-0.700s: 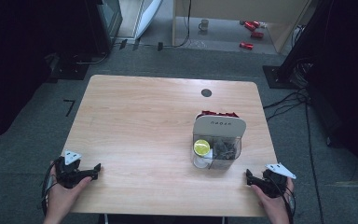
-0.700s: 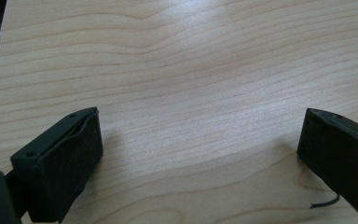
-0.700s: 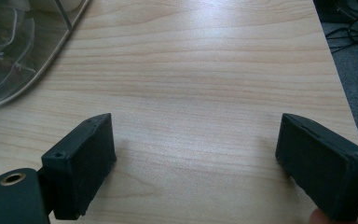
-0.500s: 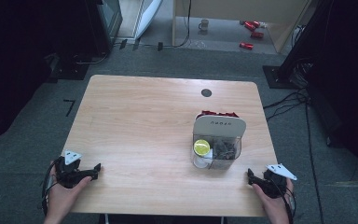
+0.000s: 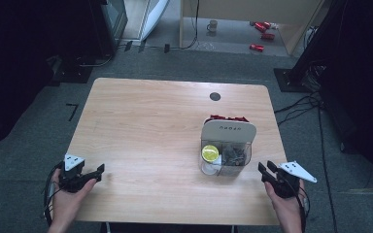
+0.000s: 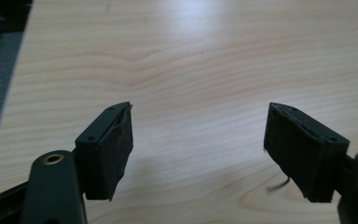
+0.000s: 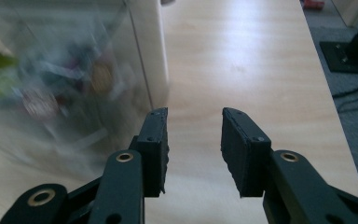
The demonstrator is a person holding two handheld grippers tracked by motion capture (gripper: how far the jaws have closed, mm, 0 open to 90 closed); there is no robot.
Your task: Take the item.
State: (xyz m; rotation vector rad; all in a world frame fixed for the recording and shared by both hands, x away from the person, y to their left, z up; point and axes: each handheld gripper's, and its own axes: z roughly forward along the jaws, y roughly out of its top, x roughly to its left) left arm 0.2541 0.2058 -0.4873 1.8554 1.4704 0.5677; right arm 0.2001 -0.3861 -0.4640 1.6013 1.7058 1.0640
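Wooden tabletop (image 5: 150, 126): right gripper (image 5: 266, 171) has edged toward the clear plastic container (image 5: 226, 153) (jaws apart, empty); left gripper (image 5: 98, 170) waits, jaws spread.

Clear bin (image 5: 226, 158), yellow-green ball (image 5: 210, 153), pale wood-grain table (image 5: 145, 126)

Motion blur smears the clear plastic container (image 7: 70, 79) in the right gripper view; its small dark contents (image 5: 233, 154) stay unidentifiable.
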